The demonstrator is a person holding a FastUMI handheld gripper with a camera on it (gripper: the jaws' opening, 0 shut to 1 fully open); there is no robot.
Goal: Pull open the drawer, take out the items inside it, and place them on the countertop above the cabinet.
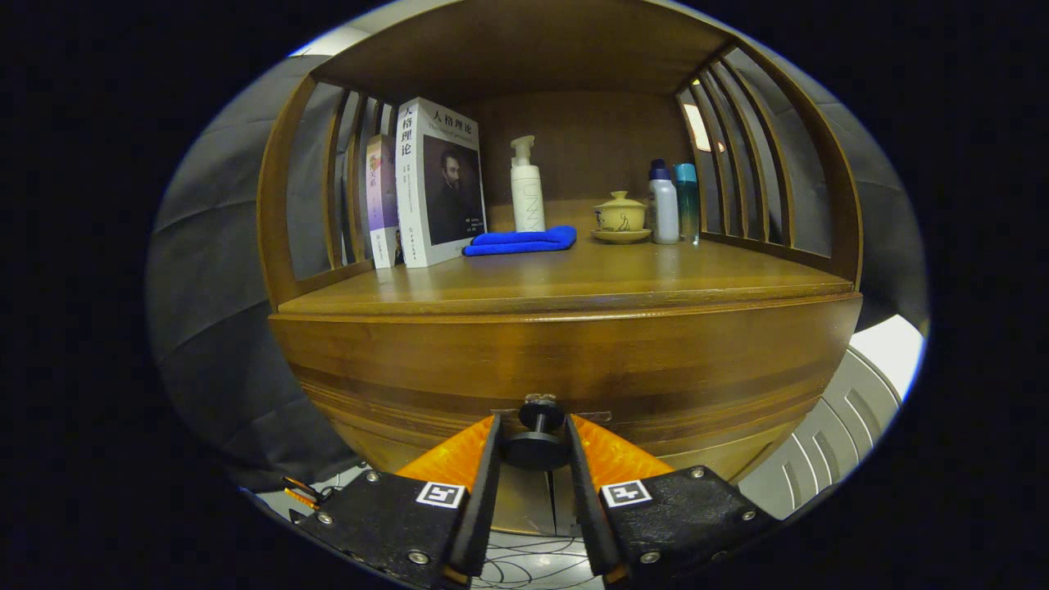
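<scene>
Right now the gripper (536,447) is sitting at the front of the wooden cabinet (565,360), its two fingers (485,467) closing in on the dark round knob (538,434) of the drawer (565,385) — the knob is standing between the fingertips, and both appear to be pressing its sides, though the contact is hard to confirm at this angle. The drawer front is lying flush with the cabinet, not yet pulled out, so whatever is inside is hidden.

Above the drawer the countertop (574,283) is carrying a row of things along its back edge. Toward the back left corner a thin book (381,201) is standing upright against the slatted side, and a thicker white book (438,184) is leaning just beside it. Next, a folded blue cloth (523,241) is lying flat near the middle, with a white pump bottle (526,188) standing upright right behind it. Further right a small yellow lidded cup (620,215) is resting on a saucer (620,236) — and toward the back right corner a white bottle (662,205) with a blue cap and a teal bottle (687,201) are standing side by side.
</scene>
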